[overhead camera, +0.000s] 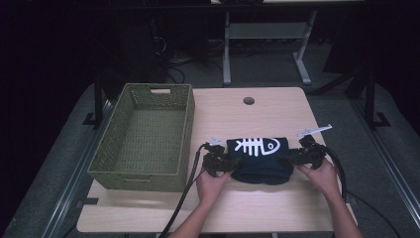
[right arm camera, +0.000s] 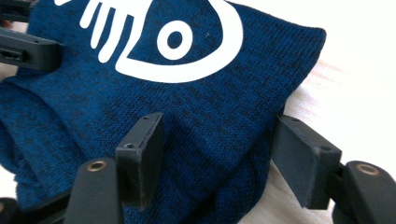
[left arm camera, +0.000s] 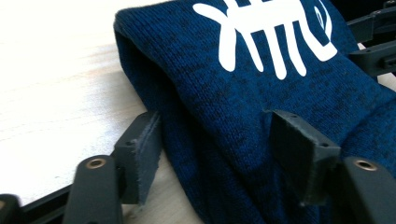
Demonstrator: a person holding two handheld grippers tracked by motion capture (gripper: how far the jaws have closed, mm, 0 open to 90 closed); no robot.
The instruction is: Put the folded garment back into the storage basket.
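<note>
A folded dark blue knitted garment [overhead camera: 260, 158] with a white fish-skeleton print lies on the wooden table [overhead camera: 257, 210], near its front edge. My left gripper [overhead camera: 218, 161] is at the garment's left end and my right gripper [overhead camera: 307, 154] at its right end, each in a hand. In the left gripper view the garment [left arm camera: 233, 93] bulges between the jaws of my left gripper [left arm camera: 217, 121], one pad against its folded edge, the other pressed into the cloth. In the right gripper view my right gripper [right arm camera: 219, 123] straddles the garment's [right arm camera: 187, 102] other end the same way.
An olive woven basket [overhead camera: 133, 181] with nothing in it stands on the left part of the table, close to my left gripper. A round cable hole [overhead camera: 248, 100] sits near the table's far edge. Black cables [overhead camera: 185, 193] trail off the front. Desk legs stand beyond.
</note>
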